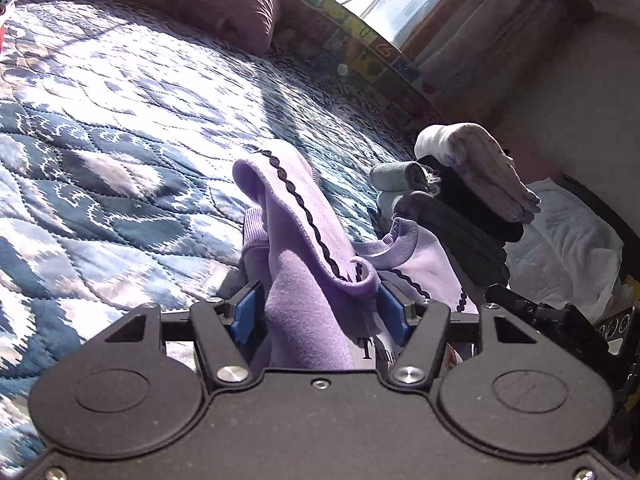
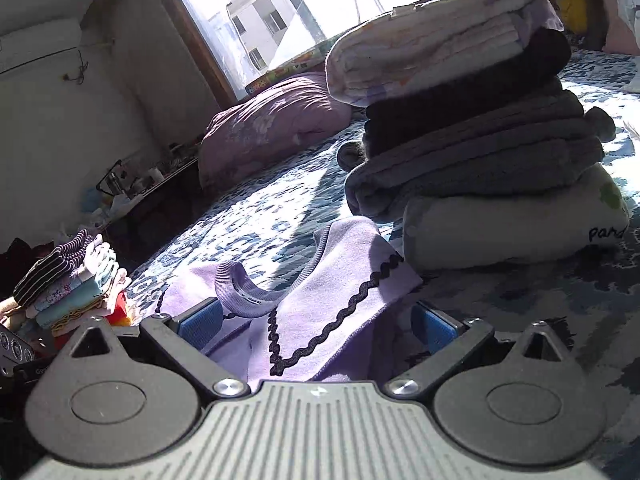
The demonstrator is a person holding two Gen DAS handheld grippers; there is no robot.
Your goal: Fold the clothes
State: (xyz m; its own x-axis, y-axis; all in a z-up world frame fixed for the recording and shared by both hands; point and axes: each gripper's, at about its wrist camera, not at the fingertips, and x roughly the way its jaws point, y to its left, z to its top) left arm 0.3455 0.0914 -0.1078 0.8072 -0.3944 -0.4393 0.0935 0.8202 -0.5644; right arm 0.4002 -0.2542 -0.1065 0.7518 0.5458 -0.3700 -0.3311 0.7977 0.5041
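My left claw (image 1: 318, 312) pinches a bunched fold of the lilac top (image 1: 304, 240); my right claw (image 2: 316, 324) gapes wide around its collar, on the bed (image 1: 120, 140).

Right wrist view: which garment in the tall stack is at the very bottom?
The white folded piece with "pand" lettering, resting on the quilt; grey and black garments and a pale striped one lie above it.

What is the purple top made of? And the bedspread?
The purple top looks like soft knit cotton, maybe fleecy: matte, with a ribbed collar and dark zigzag trim. The bedspread looks like quilted cloth: puffy stitched curves over a blue and white print.
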